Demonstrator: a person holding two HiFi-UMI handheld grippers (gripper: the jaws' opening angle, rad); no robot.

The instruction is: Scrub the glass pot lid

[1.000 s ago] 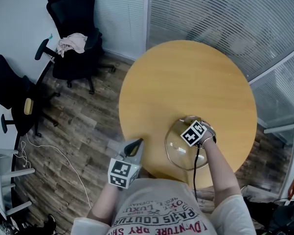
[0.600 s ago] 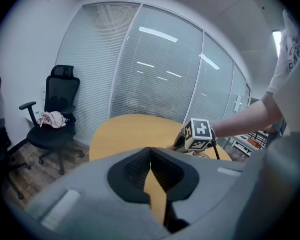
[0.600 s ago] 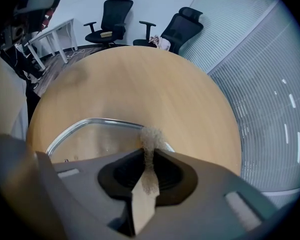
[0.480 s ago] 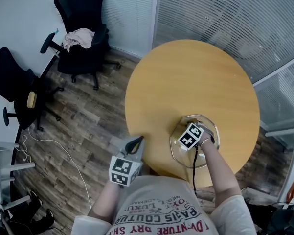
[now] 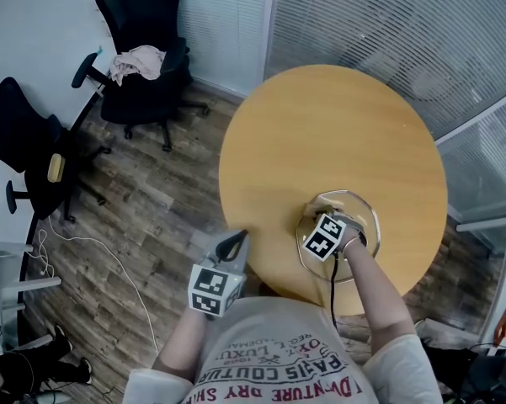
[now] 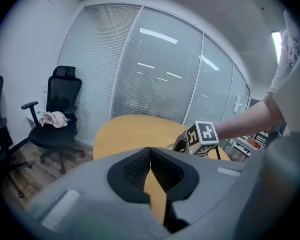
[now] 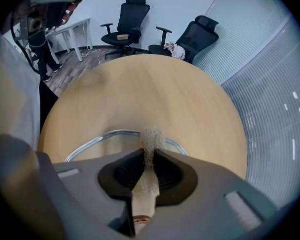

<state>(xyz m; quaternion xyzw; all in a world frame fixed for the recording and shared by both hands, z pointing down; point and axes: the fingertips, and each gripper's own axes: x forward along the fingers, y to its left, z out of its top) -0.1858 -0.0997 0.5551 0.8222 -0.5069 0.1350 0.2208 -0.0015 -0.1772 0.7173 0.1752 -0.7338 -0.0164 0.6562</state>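
The glass pot lid (image 5: 364, 217) lies flat on the round wooden table (image 5: 320, 124), near its front edge. My right gripper (image 5: 331, 215) is over the lid, shut on a beige fuzzy scrub pad (image 7: 150, 138). The pad's tip pokes out past the jaws and sits at the lid's metal rim (image 7: 97, 139). My left gripper (image 5: 235, 242) hangs off the table's front left edge, over the floor, shut with nothing in it. In the left gripper view its jaws (image 6: 150, 159) meet, and the right gripper's marker cube (image 6: 202, 136) shows beyond them.
Black office chairs (image 5: 143, 32) stand at the far left, one with a pale cloth (image 5: 135, 61) on it. A glass wall with blinds (image 5: 387, 23) runs behind the table. A white cable (image 5: 93, 251) trails over the wood floor. White desks (image 5: 4, 284) stand at the left.
My right gripper has slid the pad a little way across the lid towards its far rim. The left gripper has stayed put, shut. The head view has shifted slightly.
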